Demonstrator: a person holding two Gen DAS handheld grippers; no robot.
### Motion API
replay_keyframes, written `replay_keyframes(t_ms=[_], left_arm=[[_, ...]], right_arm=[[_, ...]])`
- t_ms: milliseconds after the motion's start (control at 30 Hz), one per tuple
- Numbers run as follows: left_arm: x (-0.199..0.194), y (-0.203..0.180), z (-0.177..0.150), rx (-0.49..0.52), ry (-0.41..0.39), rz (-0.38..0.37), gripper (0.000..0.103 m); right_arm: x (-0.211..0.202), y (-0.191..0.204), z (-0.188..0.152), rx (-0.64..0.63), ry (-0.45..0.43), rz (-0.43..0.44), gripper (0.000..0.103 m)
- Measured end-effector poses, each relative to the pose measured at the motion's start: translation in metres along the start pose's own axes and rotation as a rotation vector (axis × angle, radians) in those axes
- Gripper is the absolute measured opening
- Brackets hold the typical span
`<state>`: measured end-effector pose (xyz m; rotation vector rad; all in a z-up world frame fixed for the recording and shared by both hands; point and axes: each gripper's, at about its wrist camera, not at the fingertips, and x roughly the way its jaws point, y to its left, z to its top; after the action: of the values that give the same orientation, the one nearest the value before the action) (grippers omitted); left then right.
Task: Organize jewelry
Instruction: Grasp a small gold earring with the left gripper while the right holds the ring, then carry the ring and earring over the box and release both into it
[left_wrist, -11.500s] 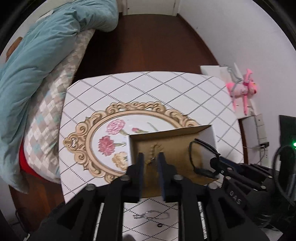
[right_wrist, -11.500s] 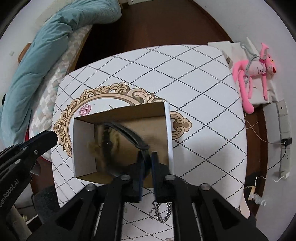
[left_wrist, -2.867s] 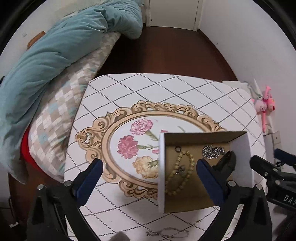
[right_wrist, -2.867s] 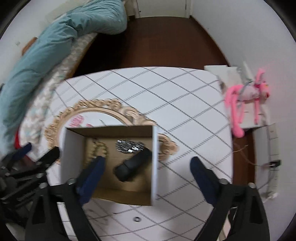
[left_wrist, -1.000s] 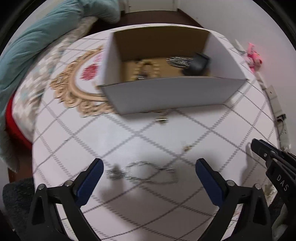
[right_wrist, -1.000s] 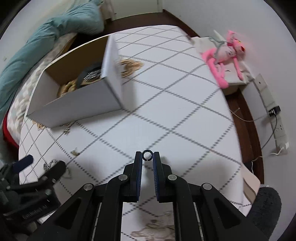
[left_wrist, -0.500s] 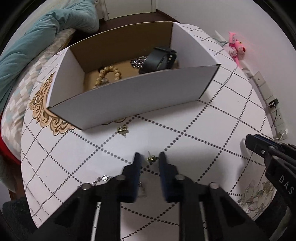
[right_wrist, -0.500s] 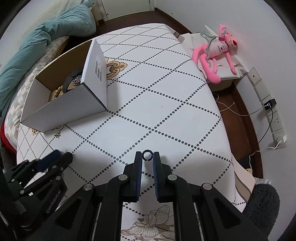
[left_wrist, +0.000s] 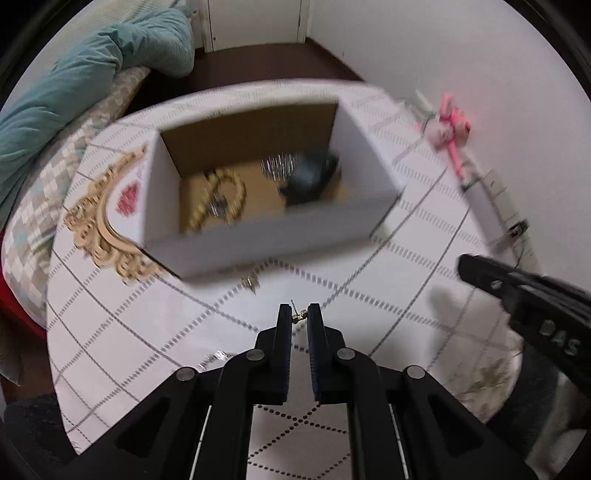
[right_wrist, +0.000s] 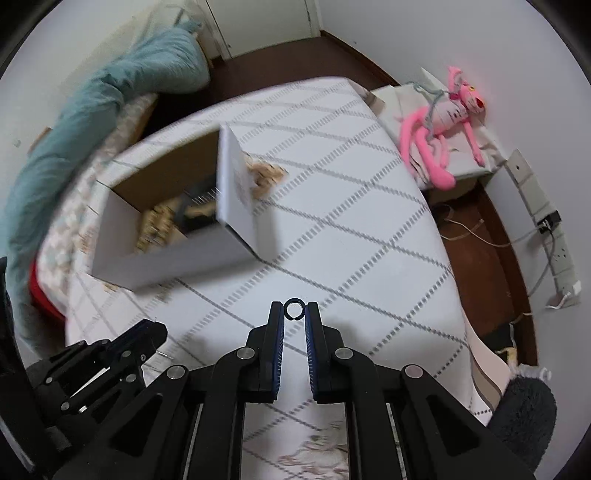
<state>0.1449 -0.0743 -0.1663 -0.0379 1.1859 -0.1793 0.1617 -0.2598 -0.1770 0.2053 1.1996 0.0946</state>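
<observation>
— What's in the fingers?

— The left gripper (left_wrist: 299, 315) has just closed on a small gold earring (left_wrist: 298, 314); the right gripper (right_wrist: 294, 309) pinches a dark ring (right_wrist: 294, 309). Both are above the table (right_wrist: 351, 236).

— And around them?

— A second earring (left_wrist: 250, 283) lies just ahead on the cloth, beside the box (left_wrist: 258, 240) holding a bead bracelet (left_wrist: 221, 201) and a dark band (left_wrist: 308, 179). A chain (left_wrist: 218, 356) lies beside the left fingers. A pink toy (right_wrist: 441, 122) is well apart.

We see a table (left_wrist: 424, 236) under a white cloth with a dotted diamond grid and a gold oval frame with red flowers at its left. On it stands an open cardboard box (left_wrist: 258, 236). Just in front of the box lies a small gold earring (left_wrist: 250, 282), and nearer us a silver chain (left_wrist: 218, 356)
</observation>
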Motion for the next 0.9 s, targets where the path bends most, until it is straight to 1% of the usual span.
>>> replay_keyframes(t_ms=[100,167,267,367,433,533,567,633,667,700,733,767,833,867,900], left_arm=[[-0.023,0.017,0.022,-0.053,-0.028,-0.042,0.006],[-0.027,0.029,0.040,-0.085,-0.027,-0.062,0.006],[-0.022,0.041,0.061,-0.100,-0.021,-0.056,0.006],[-0.011,0.054,0.080,-0.116,0.004,-0.052,0.007],[-0.005,0.062,0.087,-0.151,0.026,-0.052,0.008],[0.001,0.073,0.094,-0.185,0.049,-0.035,0.008],[0.001,0.076,0.097,-0.187,0.046,-0.018,0.011],[0.000,0.080,0.098,-0.186,0.038,0.028,0.027],[-0.002,0.082,0.098,-0.187,0.029,0.053,0.049],[-0.004,0.083,0.097,-0.187,0.019,0.078,0.068],[-0.007,0.084,0.095,-0.185,0.000,0.104,0.071],[-0.009,0.085,0.094,-0.181,-0.013,0.119,0.071],[-0.009,0.087,0.091,-0.177,-0.013,0.135,0.071],[-0.009,0.088,0.088,-0.178,-0.014,0.141,0.074],[-0.009,0.088,0.086,-0.181,-0.018,0.154,0.085]], right_arm=[[-0.013,0.012,0.019,0.001,-0.026,0.062,0.012],[-0.016,0.024,0.039,-0.010,-0.031,0.105,0.012],[-0.009,0.041,0.065,-0.045,-0.022,0.131,0.012],[0.006,0.057,0.082,-0.086,0.014,0.122,0.012],[0.023,0.067,0.089,-0.112,0.076,0.120,0.012],[0.040,0.073,0.095,-0.131,0.135,0.083,0.013],[0.044,0.074,0.097,-0.134,0.149,0.067,0.014],[0.045,0.071,0.098,-0.131,0.145,0.064,0.023],[0.042,0.069,0.099,-0.131,0.136,0.063,0.031],[0.038,0.068,0.100,-0.134,0.124,0.057,0.036],[0.036,0.067,0.100,-0.139,0.115,0.050,0.037],[0.033,0.066,0.100,-0.143,0.108,0.048,0.039],[0.029,0.065,0.099,-0.150,0.097,0.027,0.046],[0.027,0.065,0.099,-0.157,0.093,0.013,0.054],[0.026,0.064,0.098,-0.162,0.085,-0.007,0.065]])
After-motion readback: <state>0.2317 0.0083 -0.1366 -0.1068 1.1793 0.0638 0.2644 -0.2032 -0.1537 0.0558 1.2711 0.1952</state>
